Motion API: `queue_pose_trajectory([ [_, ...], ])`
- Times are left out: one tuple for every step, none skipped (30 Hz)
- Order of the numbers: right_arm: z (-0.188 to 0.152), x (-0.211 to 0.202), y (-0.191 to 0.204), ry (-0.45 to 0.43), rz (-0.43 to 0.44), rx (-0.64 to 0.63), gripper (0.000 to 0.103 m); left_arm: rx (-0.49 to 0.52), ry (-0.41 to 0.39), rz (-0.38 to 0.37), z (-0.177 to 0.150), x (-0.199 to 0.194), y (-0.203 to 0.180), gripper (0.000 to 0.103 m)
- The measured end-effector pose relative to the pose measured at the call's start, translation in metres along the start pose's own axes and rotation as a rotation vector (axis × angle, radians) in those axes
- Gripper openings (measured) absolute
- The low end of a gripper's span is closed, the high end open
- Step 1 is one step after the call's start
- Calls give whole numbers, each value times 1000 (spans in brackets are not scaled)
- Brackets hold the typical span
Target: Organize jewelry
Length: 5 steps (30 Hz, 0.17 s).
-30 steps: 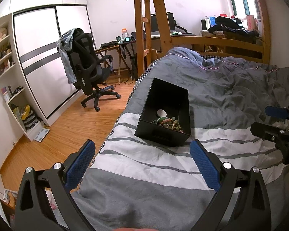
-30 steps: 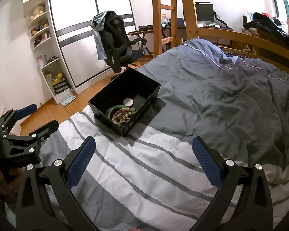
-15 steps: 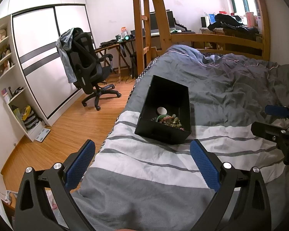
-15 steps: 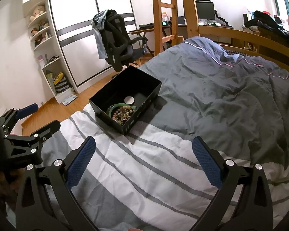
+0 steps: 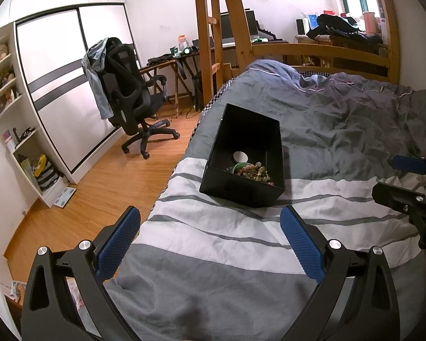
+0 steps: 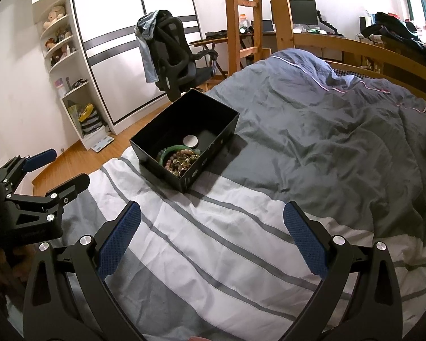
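There, beaded jewelry [image 6: 181, 160] inside rectangular black box [image 6: 213, 147].

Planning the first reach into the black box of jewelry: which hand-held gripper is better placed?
Marginally left: its hand-held gripper faces the black box almost squarely, whereas from the right hand-held gripper it sits off-side. Both are open.

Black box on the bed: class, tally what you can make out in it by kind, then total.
In the black box:
Green bangle: 1
White round disc: 1
Tangled heap of beaded jewelry, pieces not separable: 1
Total: 3
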State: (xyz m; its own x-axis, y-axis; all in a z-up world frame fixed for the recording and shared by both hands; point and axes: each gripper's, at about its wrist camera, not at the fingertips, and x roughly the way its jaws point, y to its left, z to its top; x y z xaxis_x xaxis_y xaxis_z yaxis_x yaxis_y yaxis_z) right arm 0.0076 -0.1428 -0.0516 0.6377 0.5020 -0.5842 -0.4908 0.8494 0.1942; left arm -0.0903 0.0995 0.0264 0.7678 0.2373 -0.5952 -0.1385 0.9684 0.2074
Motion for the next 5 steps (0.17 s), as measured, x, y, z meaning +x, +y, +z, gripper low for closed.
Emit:
queue_pose_trajectory([
  [0,0,0,0,0,0,99,2,0,0,0,0,0,97],
  [0,0,0,-1,0,1,99,4,0,0,0,0,-1,97],
  [0,0,0,-1,1,2,99,6,-1,1,0,-1,-2,97],
  [0,0,0,0,1,1,99,8,-1,1,0,-1,-3,97],
  [0,0,0,1,1,1,99,10,0,1,0,0,-3,97],
])
